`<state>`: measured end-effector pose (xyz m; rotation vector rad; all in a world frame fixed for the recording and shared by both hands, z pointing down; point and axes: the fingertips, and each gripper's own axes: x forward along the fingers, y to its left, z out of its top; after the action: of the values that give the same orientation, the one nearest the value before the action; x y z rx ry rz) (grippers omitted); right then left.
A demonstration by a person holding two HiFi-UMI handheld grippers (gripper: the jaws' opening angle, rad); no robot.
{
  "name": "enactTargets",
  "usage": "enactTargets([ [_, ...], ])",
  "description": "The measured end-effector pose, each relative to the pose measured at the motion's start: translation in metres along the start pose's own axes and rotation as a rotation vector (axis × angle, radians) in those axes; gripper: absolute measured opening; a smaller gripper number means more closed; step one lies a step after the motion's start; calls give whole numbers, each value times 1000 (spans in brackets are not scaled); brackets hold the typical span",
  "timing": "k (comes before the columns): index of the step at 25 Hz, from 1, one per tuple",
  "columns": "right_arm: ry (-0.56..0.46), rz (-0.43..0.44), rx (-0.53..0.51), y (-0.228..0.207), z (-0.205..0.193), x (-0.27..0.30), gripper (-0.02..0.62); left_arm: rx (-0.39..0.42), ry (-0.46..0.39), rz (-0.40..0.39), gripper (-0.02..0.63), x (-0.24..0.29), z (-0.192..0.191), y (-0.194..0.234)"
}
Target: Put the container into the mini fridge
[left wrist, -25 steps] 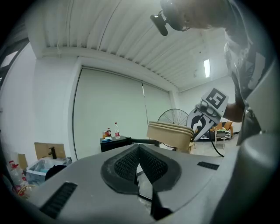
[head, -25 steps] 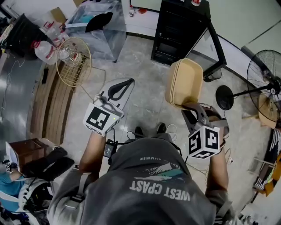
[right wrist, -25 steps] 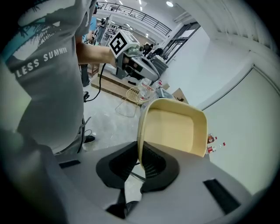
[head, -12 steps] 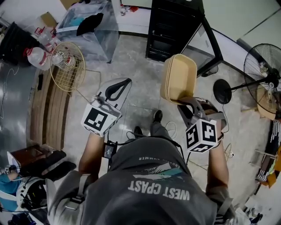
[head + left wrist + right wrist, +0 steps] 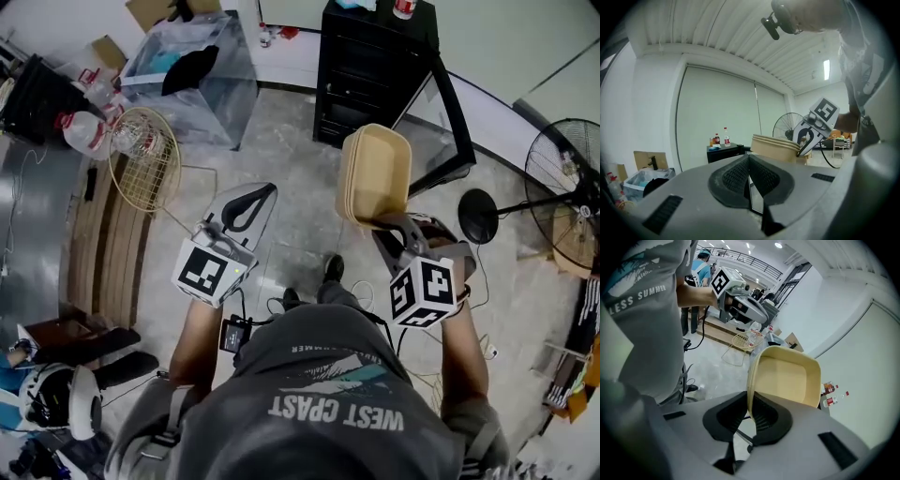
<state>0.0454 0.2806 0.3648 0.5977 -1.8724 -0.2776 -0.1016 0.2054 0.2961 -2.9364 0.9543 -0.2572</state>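
Observation:
A beige rectangular container [image 5: 375,173] hangs tilted in the air with my right gripper [image 5: 392,225] shut on its rim. In the right gripper view the rim sits between the pads [image 5: 761,416], and the container [image 5: 787,380] opens towards the camera. The black mini fridge [image 5: 361,66] stands ahead on the floor with its glass door [image 5: 436,122] swung open to the right. Two bottles stand on its top [image 5: 725,149]. My left gripper [image 5: 255,192] is held out to the left, shut and empty, its pads [image 5: 740,176] meeting. From there the container [image 5: 776,147] shows at the right.
A standing fan [image 5: 562,178] and its round base [image 5: 478,216] are to the right of the fridge door. At the left are a round wire guard [image 5: 145,159], a clear plastic bin [image 5: 192,70], water bottles [image 5: 80,131] and wooden planks [image 5: 103,234]. Cables lie by the person's feet [image 5: 361,281].
The person has taken a step, and the floor and fridge have shifted a little in view. Both grippers keep their pose, and the container stays in the right one.

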Motion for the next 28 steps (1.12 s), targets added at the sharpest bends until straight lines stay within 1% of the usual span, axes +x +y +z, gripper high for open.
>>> enactTargets([
  [4, -22, 14, -23, -29, -10, 13, 48, 5, 17, 43, 17, 23, 2, 14],
  [8, -52, 33, -53, -56, -23, 27, 48, -23, 31, 94, 17, 45, 4, 22],
  [12, -84, 58, -76, -78, -36, 41, 48, -4, 40, 144, 17, 65, 5, 29],
  [15, -109, 79, -93, -92, -43, 48, 48, -25, 56, 182, 17, 77, 7, 32],
  [18, -124, 93, -109, -104, -48, 54, 48, -2, 59, 211, 17, 84, 9, 38],
  [22, -131, 104, -115, -116, -57, 63, 48, -5, 67, 228, 17, 97, 9, 40],
  [28, -129, 117, -99, -127, -59, 72, 48, 2, 67, 223, 17, 108, 11, 53],
])
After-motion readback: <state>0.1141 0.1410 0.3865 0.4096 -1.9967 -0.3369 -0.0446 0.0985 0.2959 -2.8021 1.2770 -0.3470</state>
